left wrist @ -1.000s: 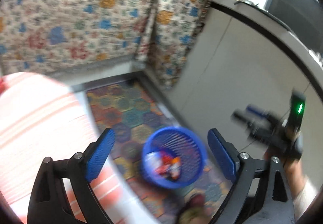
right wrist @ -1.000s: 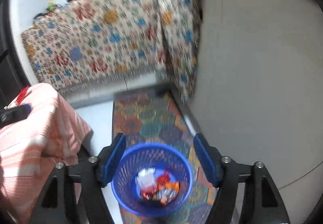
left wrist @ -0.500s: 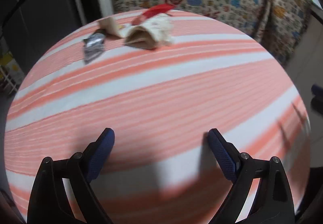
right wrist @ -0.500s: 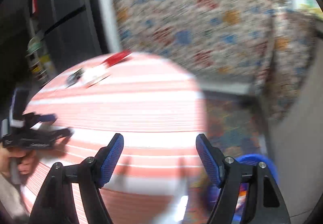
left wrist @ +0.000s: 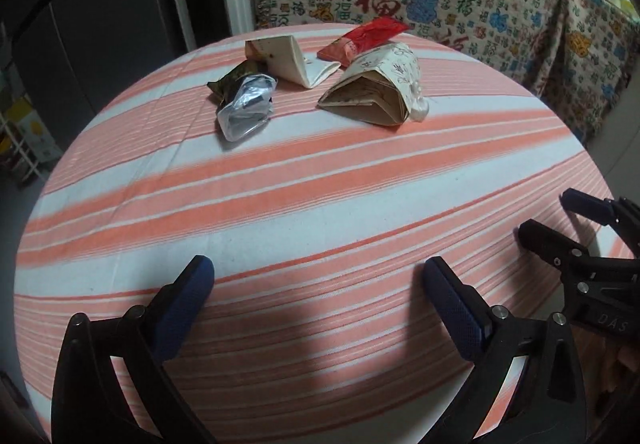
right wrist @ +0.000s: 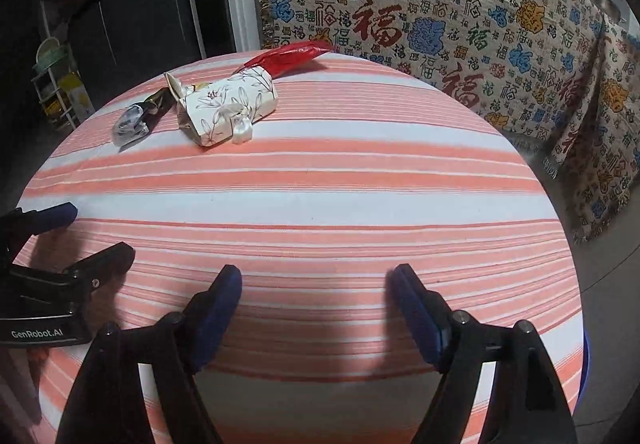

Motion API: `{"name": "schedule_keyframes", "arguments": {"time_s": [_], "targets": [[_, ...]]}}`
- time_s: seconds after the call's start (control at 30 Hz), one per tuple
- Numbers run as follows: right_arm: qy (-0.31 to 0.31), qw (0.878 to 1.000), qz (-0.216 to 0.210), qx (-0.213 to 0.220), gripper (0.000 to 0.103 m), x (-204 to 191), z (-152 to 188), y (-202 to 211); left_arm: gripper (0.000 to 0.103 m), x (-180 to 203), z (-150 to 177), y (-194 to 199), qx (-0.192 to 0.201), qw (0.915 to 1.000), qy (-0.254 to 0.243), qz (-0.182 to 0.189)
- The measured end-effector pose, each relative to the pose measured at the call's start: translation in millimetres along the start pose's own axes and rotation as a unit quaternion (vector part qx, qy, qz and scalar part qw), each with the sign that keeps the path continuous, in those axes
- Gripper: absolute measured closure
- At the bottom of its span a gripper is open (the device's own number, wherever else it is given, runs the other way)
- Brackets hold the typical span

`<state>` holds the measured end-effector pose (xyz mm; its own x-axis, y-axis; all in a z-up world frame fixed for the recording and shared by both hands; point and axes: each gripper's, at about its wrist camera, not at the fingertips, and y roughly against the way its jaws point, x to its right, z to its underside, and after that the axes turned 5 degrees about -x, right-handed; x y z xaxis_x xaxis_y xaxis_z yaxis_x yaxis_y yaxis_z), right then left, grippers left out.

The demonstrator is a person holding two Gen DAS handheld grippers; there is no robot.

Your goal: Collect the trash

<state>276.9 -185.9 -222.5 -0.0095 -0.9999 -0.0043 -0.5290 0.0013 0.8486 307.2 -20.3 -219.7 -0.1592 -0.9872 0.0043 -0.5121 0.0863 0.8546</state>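
I have just swung both hands away from the blue bin on the floor, so the striped tabletop (left wrist: 320, 204) now fills my view: time for another pickup. My left fingers (left wrist: 318, 298) and right fingers (right wrist: 316, 308) have just been opening wider, nothing between them. The trash lies at the tabletop's far side: a floral paper box (left wrist: 380, 88), a crumpled silver wrapper (left wrist: 246, 110) left of it, a red packet (left wrist: 362, 36) behind it.
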Motion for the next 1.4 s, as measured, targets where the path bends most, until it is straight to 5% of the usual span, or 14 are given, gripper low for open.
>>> {"name": "schedule_keyframes", "arguments": {"time_s": [1.4], "targets": [[-0.001,1.000,0.008,0.006,0.023,-3.9,0.1,1.6,0.000,3.0,0.9,1.4,-0.002,1.0000,0.007,-0.004]]}}
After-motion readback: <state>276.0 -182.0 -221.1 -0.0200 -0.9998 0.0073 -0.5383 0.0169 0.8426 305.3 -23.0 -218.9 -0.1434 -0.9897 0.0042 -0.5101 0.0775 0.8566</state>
